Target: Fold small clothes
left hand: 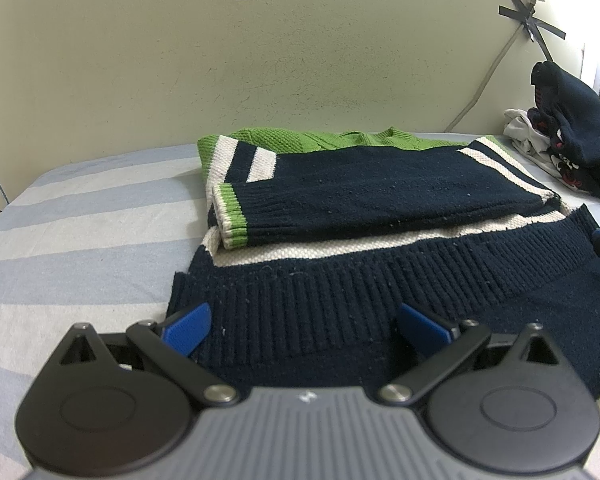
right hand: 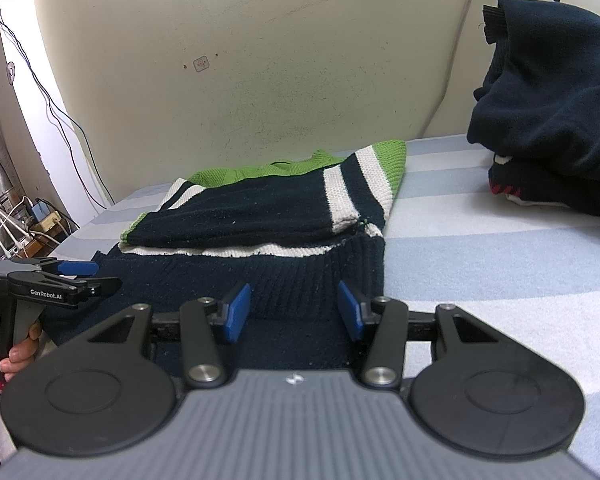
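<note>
Sleeves already folded in, the sweater [left hand: 380,196] lies on the bed [left hand: 80,216], its ribbed hem [right hand: 296,280] just ahead of both grippers. Left gripper [left hand: 304,326] and right gripper [right hand: 294,308] stand spread, holding nothing. Next, probably: pinch the hem, fold it toward the collar

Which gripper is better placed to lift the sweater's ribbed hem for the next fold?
Probably both are needed. The left gripper and the right gripper each stand open over the navy ribbed hem of the sweater, near opposite corners. If only one, the right: its corner lies closer to its fingers.
</note>
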Demonstrator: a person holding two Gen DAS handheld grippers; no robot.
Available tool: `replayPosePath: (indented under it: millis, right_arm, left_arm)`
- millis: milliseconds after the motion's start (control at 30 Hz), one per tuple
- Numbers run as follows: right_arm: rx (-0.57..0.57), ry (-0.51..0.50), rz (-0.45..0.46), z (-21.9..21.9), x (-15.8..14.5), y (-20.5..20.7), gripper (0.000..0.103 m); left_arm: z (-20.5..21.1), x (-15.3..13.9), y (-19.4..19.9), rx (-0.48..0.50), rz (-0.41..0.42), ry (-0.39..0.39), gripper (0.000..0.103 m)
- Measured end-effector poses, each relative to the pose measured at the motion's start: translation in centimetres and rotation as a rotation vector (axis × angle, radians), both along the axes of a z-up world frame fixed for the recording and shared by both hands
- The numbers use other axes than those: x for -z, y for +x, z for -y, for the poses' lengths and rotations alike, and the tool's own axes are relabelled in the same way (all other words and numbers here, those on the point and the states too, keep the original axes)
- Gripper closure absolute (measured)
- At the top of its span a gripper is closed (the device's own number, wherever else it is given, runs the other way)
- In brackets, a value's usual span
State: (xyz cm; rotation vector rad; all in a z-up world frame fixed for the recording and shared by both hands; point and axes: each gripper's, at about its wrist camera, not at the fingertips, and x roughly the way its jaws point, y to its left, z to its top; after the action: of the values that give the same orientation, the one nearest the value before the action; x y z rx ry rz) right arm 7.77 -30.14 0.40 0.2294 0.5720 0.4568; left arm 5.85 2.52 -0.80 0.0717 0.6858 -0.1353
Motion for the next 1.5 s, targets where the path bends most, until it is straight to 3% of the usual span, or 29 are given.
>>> replayPosePath:
  millis: [300, 367, 467, 567, 700, 800, 933, 1033, 1100, 1167, 1200, 1267, 1333, 1367, 1400, 1467, 1500]
  right_arm:
    - [0.001, 0.001, 0.001, 0.0, 0.0, 0.0, 0.052]
    - [0.005, 0.01, -0.004, 0.0, -0.2, -0.1, 0.052]
    - [-0.051, 0.079, -0.024, 0.8, -1.6, -0.6, 0.052]
    - [-0.055, 0.05, 0.047, 1.6, -4.9, -0.5, 0.052]
    - [-0.007, -0.021, 0.114, 1.1, -9.1, 3.4, 0.052]
    - [0.001, -0.061, 0.119, -0.6, -10.5, 8.8, 0.052]
    - [0.012, -0.041, 0.008, -3.9, -9.4, 17.6, 0.052]
    - [0.027, -0.067, -0.064, -6.8, -7.0, 23.0, 0.051]
    - [0.024, -0.088, -0.112, -8.6, -5.0, 25.9, 0.047]
    - [0.011, -0.089, -0.159, -10.1, -3.2, 28.1, 0.044]
    - [-0.003, -0.091, -0.181, -10.8, -2.4, 29.0, 0.044]
    - [-0.03, -0.116, -0.219, -12.3, -0.8, 30.2, 0.043]
    - [-0.059, -0.144, -0.247, -13.7, 0.6, 30.9, 0.045]
    - [-0.072, -0.153, -0.223, -14.4, 0.6, 30.6, 0.067]
    - [-0.099, -0.162, -0.211, -15.0, 0.5, 30.3, 0.081]
    - [-0.101, -0.169, -0.17, -15.7, -0.2, 29.0, 0.086]
    - [-0.105, -0.162, -0.147, -15.9, -0.9, 28.2, 0.086]
  left_arm:
    - [0.2, -0.3, -0.5, -0.016, 0.026, -0.001, 0.0]
    - [-0.3, -0.6, -0.8, -0.009, 0.029, -0.041, 0.0]
    - [-2.8, -2.2, -1.1, 0.025, 0.003, -0.185, 0.0]
    - [-4.9, -5.3, -0.2, -0.002, 0.048, -0.19, 0.0]
    - [-5.9, -9.2, 5.0, -0.037, 0.086, -0.088, 0.0]
    - [-5.7, -10.0, 11.5, -0.046, 0.031, -0.05, 0.0]
    - [-3.7, -8.0, 20.2, -0.064, -0.102, 0.0, 0.0]
    - [-2.3, -6.0, 24.3, -0.076, -0.158, 0.021, 0.001]
    - [-1.6, -4.9, 26.1, -0.075, -0.181, 0.024, 0.006]
    - [-1.1, -3.8, 27.4, -0.06, -0.207, 0.031, 0.022]
    - [-0.9, -3.3, 27.9, -0.052, -0.216, 0.034, 0.024]
    - [-0.6, -2.5, 28.6, -0.036, -0.224, 0.036, 0.039]
    - [-0.4, -2.1, 28.7, -0.028, -0.202, 0.035, 0.043]
    - [-0.3, -2.1, 28.7, -0.018, -0.197, 0.029, 0.052]
    - [-0.4, -2.3, 28.4, -0.009, -0.189, 0.023, 0.058]
    - [-0.6, -2.9, 27.6, -0.005, -0.174, 0.019, 0.08]
    - [-0.8, -3.4, 27.0, -0.012, -0.159, 0.011, 0.082]
